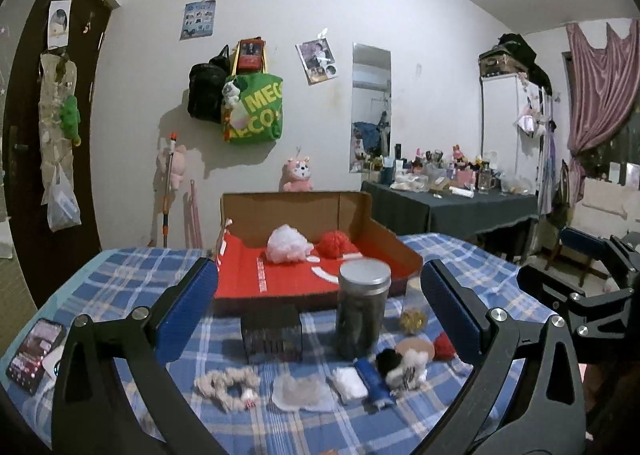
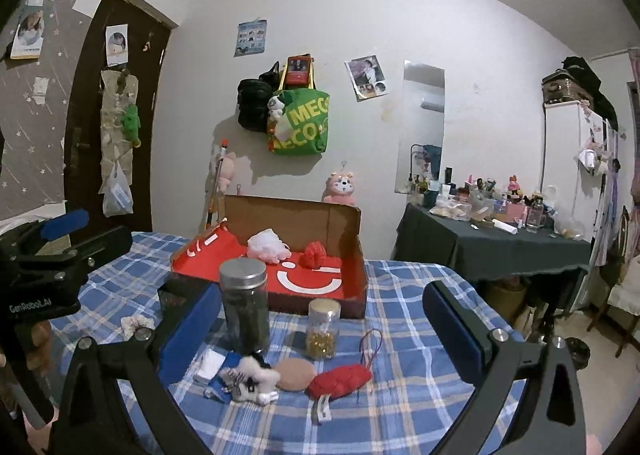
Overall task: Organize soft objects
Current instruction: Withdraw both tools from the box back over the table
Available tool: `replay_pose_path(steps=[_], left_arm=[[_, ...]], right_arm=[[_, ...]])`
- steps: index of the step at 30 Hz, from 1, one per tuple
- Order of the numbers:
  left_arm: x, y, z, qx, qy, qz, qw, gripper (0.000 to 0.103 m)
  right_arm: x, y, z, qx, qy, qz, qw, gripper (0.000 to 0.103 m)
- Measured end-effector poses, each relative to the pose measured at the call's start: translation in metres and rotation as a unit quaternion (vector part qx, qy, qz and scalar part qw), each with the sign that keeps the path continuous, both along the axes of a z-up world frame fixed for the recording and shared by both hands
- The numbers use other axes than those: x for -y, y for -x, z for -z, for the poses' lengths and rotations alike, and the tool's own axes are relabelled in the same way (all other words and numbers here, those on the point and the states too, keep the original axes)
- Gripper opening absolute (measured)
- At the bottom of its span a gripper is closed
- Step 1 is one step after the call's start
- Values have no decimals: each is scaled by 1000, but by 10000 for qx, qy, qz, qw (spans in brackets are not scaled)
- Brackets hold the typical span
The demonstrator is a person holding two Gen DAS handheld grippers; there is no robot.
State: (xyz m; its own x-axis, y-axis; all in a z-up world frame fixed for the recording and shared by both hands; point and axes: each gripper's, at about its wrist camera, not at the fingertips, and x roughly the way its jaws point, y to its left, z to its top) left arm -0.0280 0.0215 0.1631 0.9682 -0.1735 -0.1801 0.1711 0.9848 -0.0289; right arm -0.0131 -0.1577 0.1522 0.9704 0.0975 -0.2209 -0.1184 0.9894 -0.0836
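Observation:
An open cardboard box with a red lining [image 1: 280, 279] [image 2: 312, 287] stands on the blue plaid table and holds a white fluffy ball [image 1: 288, 245] [image 2: 266, 245] and a red knitted ball [image 1: 338, 243] [image 2: 315, 254]. In front lie soft items: a fuzzy scrunchie [image 1: 228, 385], a grey pad [image 1: 302, 393], a white cloth [image 1: 348, 383], a black-and-white plush [image 1: 400, 369] [image 2: 252, 377], a tan puff [image 2: 295, 374] and a red knitted pouch [image 2: 340, 381]. My left gripper [image 1: 320, 319] is open and empty above them. My right gripper [image 2: 320, 335] is open and empty.
A tall dark jar with a metal lid [image 1: 362, 311] [image 2: 245, 305], a small jar of gold beads [image 2: 323, 329] and a black mesh box [image 1: 271, 335] stand before the box. A phone [image 1: 34, 353] lies at the table's left edge. A cluttered dresser [image 1: 452, 195] stands behind on the right.

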Motion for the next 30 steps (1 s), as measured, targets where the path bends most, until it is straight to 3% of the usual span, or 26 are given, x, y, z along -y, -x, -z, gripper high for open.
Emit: replay_pose_path(steps=[13,30], left_arm=[[6,10,37,-503,-27,85,9987,103],[10,-12,86,-1374,-13,102,9905,103]], right_arm=[[-3,5,39,-377,-108,-58,9992,103],[6,-21,91,-1105,-353,93,9932,103]])
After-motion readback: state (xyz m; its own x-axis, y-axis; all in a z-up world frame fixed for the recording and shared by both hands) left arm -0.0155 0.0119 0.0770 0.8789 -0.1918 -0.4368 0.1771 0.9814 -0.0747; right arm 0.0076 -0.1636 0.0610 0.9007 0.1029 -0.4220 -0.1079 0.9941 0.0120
